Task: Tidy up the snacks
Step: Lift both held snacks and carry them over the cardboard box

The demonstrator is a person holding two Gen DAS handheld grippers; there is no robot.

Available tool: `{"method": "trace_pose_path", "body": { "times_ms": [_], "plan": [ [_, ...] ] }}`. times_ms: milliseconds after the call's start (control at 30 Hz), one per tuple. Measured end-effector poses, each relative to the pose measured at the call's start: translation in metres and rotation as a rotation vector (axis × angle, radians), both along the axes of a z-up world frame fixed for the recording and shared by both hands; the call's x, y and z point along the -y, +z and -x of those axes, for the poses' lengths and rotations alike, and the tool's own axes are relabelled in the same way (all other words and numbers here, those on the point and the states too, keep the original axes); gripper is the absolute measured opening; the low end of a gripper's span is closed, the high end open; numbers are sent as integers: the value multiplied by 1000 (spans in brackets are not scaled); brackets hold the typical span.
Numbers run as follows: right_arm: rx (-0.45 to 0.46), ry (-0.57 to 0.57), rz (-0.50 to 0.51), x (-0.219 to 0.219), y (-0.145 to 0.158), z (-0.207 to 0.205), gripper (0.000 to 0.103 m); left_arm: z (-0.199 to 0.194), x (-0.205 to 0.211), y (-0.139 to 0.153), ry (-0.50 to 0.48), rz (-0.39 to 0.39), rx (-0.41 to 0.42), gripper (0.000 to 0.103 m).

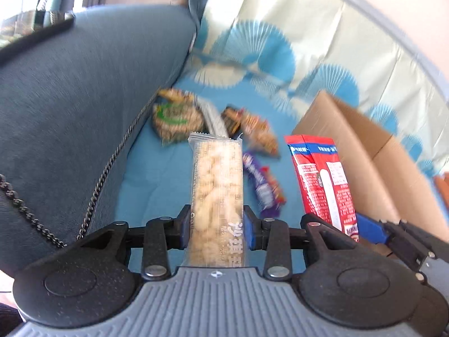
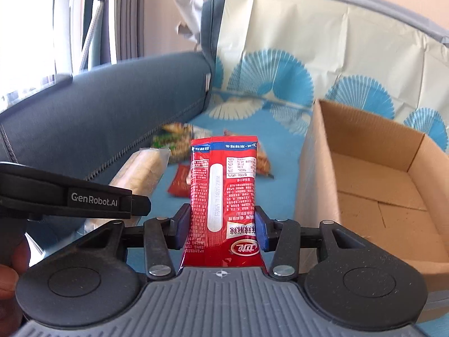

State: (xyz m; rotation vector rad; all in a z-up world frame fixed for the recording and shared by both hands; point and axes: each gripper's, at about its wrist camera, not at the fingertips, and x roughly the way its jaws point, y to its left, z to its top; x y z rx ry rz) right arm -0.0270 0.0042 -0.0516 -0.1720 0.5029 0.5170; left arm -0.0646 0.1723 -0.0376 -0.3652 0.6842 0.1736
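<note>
My left gripper (image 1: pixel 217 229) is shut on a clear-wrapped beige puffed snack bar (image 1: pixel 216 185), held upright above the blue cloth. My right gripper (image 2: pixel 221 224) is shut on a red snack packet (image 2: pixel 224 191); that packet also shows in the left wrist view (image 1: pixel 322 179). The snack bar shows in the right wrist view (image 2: pixel 146 171) with the left gripper's body (image 2: pixel 75 199) in front of it. An open cardboard box (image 2: pixel 370 185) stands right of the red packet, with a bare floor inside. Several loose snacks lie further back: a green-brown bag (image 1: pixel 176 118), a purple bar (image 1: pixel 261 185), a brown packet (image 1: pixel 258 132).
A grey-blue sofa cushion (image 1: pixel 84 98) with a dark chain (image 1: pixel 112 163) rises on the left. A blue and cream fan-patterned cloth (image 2: pixel 280 78) covers the seat and backrest. The box also shows in the left wrist view (image 1: pixel 364 154).
</note>
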Motion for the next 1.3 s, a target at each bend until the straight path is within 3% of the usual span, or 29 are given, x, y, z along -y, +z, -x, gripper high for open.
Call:
{"method": "trace_pose_path", "body": {
  "times_ms": [200, 567, 767, 933, 1067, 1300],
  "plan": [
    [86, 5, -103, 25, 25, 12, 48, 12, 1, 17, 36, 11, 100, 40],
    [159, -74, -189, 74, 54, -1, 48, -7, 18, 26, 30, 17, 83, 40],
    [196, -181, -268, 125, 97, -33, 48, -19, 33, 39, 3, 30, 103, 40],
    [237, -296, -234, 173, 106, -68, 48, -23, 55, 56, -58, 37, 143, 40],
    [180, -402, -220, 202, 90, -78, 48, -39, 83, 79, -154, 25, 178, 40],
    [167, -468, -202, 219, 86, -82, 48, -98, 150, 113, -338, -30, 267, 40]
  ]
}}
